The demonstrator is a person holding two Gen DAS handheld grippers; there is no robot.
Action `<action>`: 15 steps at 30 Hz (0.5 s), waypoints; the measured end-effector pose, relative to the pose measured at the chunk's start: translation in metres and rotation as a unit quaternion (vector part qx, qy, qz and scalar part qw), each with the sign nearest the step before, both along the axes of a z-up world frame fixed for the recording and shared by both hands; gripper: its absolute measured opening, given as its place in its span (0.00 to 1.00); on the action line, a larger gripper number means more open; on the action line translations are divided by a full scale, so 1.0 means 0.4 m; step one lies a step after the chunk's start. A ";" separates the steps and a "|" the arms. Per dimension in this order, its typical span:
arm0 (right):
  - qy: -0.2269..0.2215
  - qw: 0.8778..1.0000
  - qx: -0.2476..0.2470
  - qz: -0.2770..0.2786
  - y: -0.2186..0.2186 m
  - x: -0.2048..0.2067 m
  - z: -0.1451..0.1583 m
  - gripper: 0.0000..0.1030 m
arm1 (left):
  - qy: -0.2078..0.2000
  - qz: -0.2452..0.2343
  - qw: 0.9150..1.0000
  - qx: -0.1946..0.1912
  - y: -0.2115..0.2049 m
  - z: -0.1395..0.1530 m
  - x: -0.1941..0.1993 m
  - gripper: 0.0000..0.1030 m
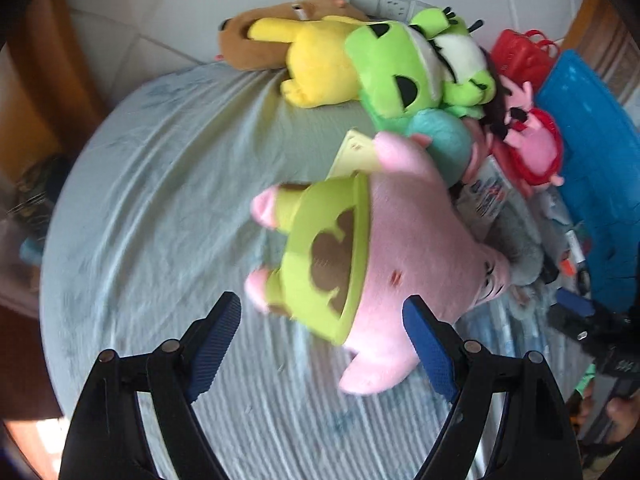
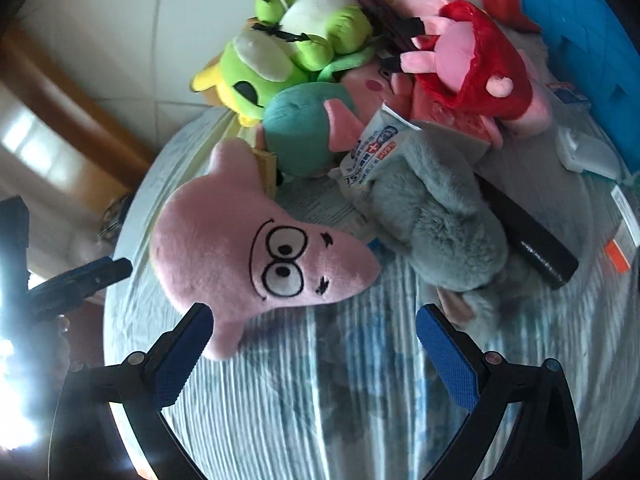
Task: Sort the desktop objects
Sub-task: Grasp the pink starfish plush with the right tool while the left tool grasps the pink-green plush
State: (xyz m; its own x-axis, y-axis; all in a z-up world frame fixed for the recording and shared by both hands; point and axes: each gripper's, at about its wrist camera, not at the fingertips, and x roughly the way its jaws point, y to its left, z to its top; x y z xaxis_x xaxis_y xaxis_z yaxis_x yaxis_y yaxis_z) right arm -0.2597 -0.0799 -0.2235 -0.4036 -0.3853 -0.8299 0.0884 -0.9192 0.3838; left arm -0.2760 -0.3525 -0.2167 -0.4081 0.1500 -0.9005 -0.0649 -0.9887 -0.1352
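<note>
Pale blue striped cloth [image 1: 160,208] covers the round table and lies bare on the near and left side of both tongs, which is the open room for moving; the heap of soft toys and the blue plastic crate [image 1: 588,128] crowd the far right edge. Biggest and nearest is the pink star-shaped plush in green shorts [image 1: 404,264], lying flat with its long axis running from the left gripper [image 1: 324,344] away to the right. Its legs and lower body sit just ahead of those jaws, which stand wide and hold nothing. The right gripper [image 2: 314,344], also spread wide and empty, has the plush's face [image 2: 256,256] just beyond its left finger. Either looks well placed, the left seemingly straighter on.
</note>
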 end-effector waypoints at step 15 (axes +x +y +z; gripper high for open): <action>-0.030 0.998 -0.042 -0.040 -0.050 -0.099 -0.104 1.00 | 0.000 -0.046 0.997 0.063 0.055 -0.131 -0.135 1.00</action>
